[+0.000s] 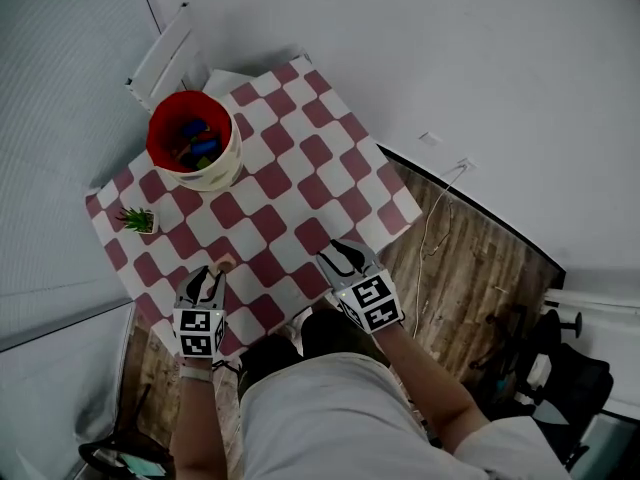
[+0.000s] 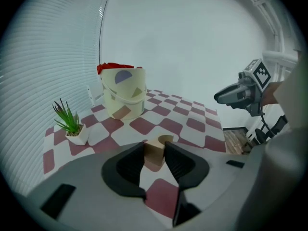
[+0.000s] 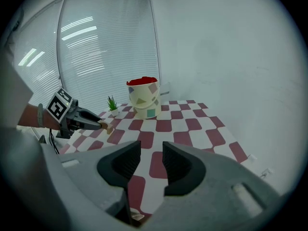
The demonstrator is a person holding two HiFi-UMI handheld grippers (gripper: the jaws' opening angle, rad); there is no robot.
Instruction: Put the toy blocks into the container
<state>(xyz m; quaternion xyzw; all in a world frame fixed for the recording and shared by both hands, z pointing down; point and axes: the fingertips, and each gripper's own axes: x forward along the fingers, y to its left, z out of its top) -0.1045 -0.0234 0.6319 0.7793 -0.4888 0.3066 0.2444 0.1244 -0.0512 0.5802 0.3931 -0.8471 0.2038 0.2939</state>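
A cream bucket [image 1: 214, 171] with a red inside stands at the far left of the checked table [image 1: 300, 183] and holds several coloured blocks [image 1: 197, 142]. My left gripper [image 1: 211, 274] is near the table's front edge, shut on a tan wooden block [image 1: 226, 264]. In the left gripper view the block [image 2: 155, 151] sits between the jaws, with the bucket [image 2: 123, 93] ahead. My right gripper [image 1: 346, 253] hovers over the front right of the table. Its jaws [image 3: 151, 153] stand a little apart with nothing between them. It sees the bucket [image 3: 144, 98] and the left gripper [image 3: 96, 123].
A small potted plant [image 1: 138, 220] stands at the table's left edge, between the bucket and my left gripper. A white wall runs behind the table. Wooden floor [image 1: 470, 288] with a white cable [image 1: 437, 218] lies to the right.
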